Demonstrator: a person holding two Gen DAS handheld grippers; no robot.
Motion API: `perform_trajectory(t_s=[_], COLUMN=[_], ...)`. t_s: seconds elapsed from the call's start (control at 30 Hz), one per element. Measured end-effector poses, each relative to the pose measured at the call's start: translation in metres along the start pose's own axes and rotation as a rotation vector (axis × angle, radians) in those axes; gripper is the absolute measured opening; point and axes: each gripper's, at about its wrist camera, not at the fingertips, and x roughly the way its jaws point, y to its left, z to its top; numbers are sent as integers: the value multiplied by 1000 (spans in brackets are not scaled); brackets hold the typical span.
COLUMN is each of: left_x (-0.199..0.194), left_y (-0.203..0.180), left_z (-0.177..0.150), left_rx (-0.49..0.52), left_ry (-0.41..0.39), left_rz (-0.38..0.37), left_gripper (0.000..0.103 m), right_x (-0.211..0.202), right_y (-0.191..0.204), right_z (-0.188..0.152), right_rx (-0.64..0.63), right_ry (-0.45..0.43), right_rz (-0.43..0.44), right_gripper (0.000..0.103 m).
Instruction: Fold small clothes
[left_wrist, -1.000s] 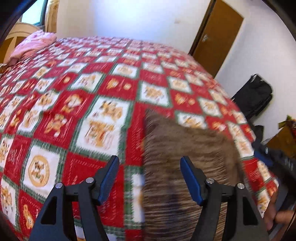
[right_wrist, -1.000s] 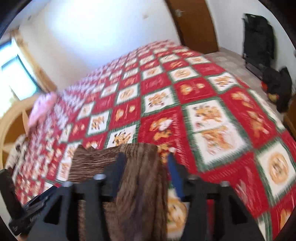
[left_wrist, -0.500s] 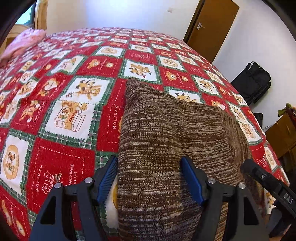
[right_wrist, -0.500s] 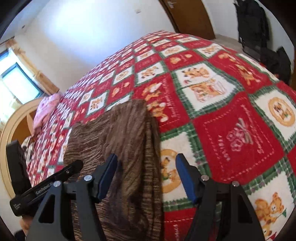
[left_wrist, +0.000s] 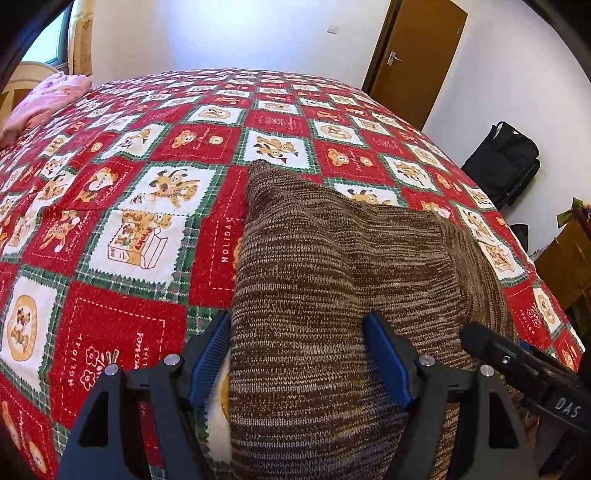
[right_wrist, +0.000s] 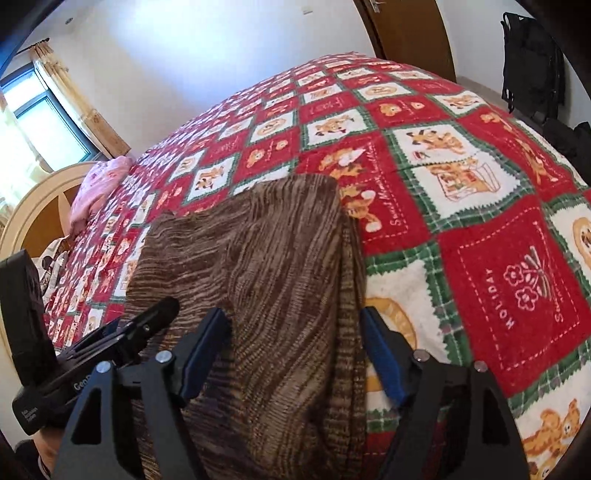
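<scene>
A brown knitted garment (left_wrist: 332, 266) lies folded on the red patchwork bedspread (left_wrist: 122, 325), its near end running under both grippers. My left gripper (left_wrist: 297, 354) hangs just over the garment's left part. Its jaws are opening, the cloth lies between the blue pads (left_wrist: 208, 350), and nothing is pinched. In the right wrist view the same garment (right_wrist: 266, 266) fills the space between my right gripper's (right_wrist: 293, 354) opening jaws, with a gap at the right pad (right_wrist: 380, 354). Each gripper sees the other: the right gripper (left_wrist: 517, 369) and the left gripper (right_wrist: 122, 332).
A pink cloth (left_wrist: 44, 99) lies at the bed's far left by a curved wooden headboard (right_wrist: 37, 206). A brown door (left_wrist: 417, 55) and a black bag (left_wrist: 506, 162) stand beyond the bed's right side, with cardboard boxes (left_wrist: 565, 258) near its corner.
Both grippers have sunk toward the bed and the garment now lies flat on it. The right jaws have spread off the cloth they were pinching; the left jaws widened slightly.
</scene>
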Motion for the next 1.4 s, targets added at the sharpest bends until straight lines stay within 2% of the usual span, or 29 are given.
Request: perform_trajectory(t_s=[0.13, 0.27, 0.33, 0.5, 0.6, 0.7, 0.77, 0.83, 0.9, 0.97, 1.07, 1.23, 1.4], left_x=[0, -1, -1, -3, -2, -2, -1, -1, 0, 1, 1, -1, -3], left_y=[-1, -3, -4, -6, -5, -6, -7, -8, -8, -9, -8, -8, -9], left_z=[-1, -2, -2, -4, -3, -3, -3, -3, -2, -2, -2, -3, -4], left_rx=[0, 2, 5, 14, 9, 9, 14, 12, 8, 10, 9, 1, 7], left_ry=[-3, -8, -10, -21, -17, -15, -14, -15, -14, -12, -14, -24, -40], left_rz=[2, 9, 10, 0, -5, -4, 3, 10, 10, 11, 4, -7, -14], left_gripper=[75, 75, 74, 67, 67, 67, 67, 69, 69, 69, 68, 60, 50], right_x=[1, 2, 2, 3, 3, 4, 5, 6, 8, 8, 8, 7, 2], right_y=[8, 15, 19, 22, 17, 7, -2, -7, -7, -3, 2, 12, 35], right_z=[-2, -4, -5, -6, -5, -1, 2, 6, 7, 6, 5, 1, -6], right_rx=[-46, -87, -111, -135, -101, -26, 40, 86, 91, 71, 47, -12, -138], right_ry=[-5, -8, -13, -25, -16, -3, 2, 3, 3, 1, -6, -24, -71], right_rz=[-61, -51, -64, -82, -53, 15, 95, 142, 142, 97, 55, 7, -109], right_gripper=[64, 42, 39, 37, 41, 48, 61, 64, 63, 50, 40, 32, 27])
